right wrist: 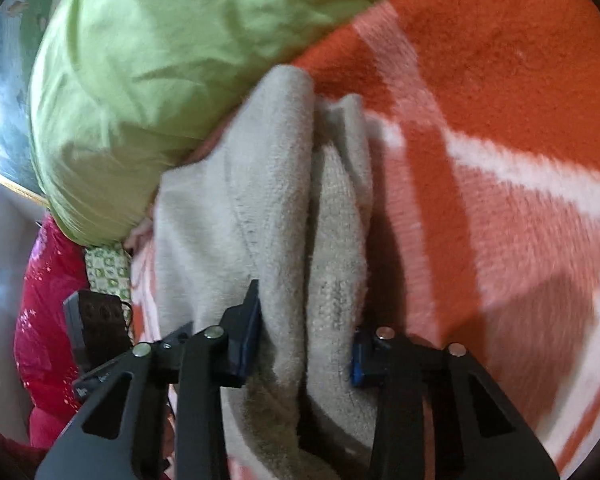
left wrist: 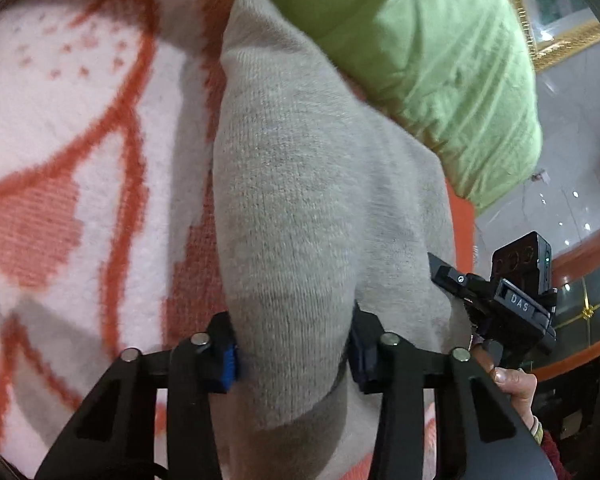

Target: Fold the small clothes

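A grey knit garment (left wrist: 300,184) lies bunched lengthwise on an orange-and-white blanket (left wrist: 60,140). My left gripper (left wrist: 292,360) is shut on its near end, and the fabric fills the gap between the blue pads. In the right wrist view the same garment (right wrist: 268,200) shows two thick folds running away from the camera. My right gripper (right wrist: 304,352) is shut on those folds. The two grippers hold the garment side by side, close together. The far end of the garment touches a green pillow (left wrist: 440,40).
The green pillow (right wrist: 160,60) rests on the blanket (right wrist: 500,160) just beyond the garment. A red cloth (right wrist: 48,300) lies at the bed's edge. A hand (left wrist: 512,380) holds the other tool's black body (left wrist: 516,300) at the right. Shiny floor lies beyond.
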### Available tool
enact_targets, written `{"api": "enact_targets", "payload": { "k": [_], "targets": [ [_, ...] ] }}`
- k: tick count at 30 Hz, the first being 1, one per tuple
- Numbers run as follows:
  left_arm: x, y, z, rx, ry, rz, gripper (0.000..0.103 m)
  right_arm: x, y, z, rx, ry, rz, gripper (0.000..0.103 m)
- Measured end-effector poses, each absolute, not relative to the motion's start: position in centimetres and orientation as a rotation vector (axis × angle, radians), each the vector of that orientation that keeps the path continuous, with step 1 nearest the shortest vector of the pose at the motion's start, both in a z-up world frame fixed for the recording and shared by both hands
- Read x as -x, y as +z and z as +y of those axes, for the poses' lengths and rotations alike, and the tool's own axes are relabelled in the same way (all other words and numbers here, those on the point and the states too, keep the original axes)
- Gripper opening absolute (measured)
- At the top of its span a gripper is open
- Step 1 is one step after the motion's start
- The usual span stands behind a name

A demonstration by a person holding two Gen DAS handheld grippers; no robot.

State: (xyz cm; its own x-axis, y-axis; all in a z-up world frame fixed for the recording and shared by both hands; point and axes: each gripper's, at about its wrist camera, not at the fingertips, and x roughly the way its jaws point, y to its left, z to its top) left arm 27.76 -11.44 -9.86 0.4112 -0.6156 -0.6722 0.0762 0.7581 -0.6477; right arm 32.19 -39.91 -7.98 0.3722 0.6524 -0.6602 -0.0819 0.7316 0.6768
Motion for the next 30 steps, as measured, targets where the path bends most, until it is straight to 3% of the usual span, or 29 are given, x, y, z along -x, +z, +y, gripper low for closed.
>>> {"api": "enact_targets", "payload": {
  "k": [6, 12, 18, 23, 25, 26, 27, 30],
  "targets": [
    [-21.0, -5.3, -4.5, 0.595, -0.440, 0.995, 0.038, -26.7, -3.5, -35.1, -0.634, 0.677, 1.023, 0.034],
    [-12.3, -2.7, 6.1, 0.558, -0.335, 0.976, 0.038, -22.1, -3.5, -25.4, -0.623, 0.876, 1.042, 0.033],
    [-6.6, -4.6, 15.4, 0.585, -0.219, 0.982, 0.038, -21.2, -7.8, -17.1, -0.626, 0.960, 1.150, 0.033],
    [-4.2, -10.0, 18.9, 0.580, -0.190, 1.066, 0.040, -20.3, -12.5, -14.2, -0.528, 0.900, 1.283, 0.033],
    [-3.2, -11.3, 19.8, 0.578, -0.176, 1.071, 0.045, -20.1, -14.0, -14.3, -0.506, 0.861, 1.310, 0.039],
    [-2.6, -11.6, 20.5, 0.604, -0.175, 1.066, 0.046, -20.1, -14.3, -14.5, -0.525, 0.845, 1.314, 0.051],
    [-2.0, -11.6, 21.2, 0.633, -0.168, 1.065, 0.049, -20.2, -14.2, -14.9, -0.531, 0.818, 1.321, 0.055],
    [-0.1, -10.5, 22.3, 0.626, -0.114, 1.061, 0.051, -20.6, -12.6, -17.0, -0.492, 0.743, 1.296, 0.057]
  ]
}}
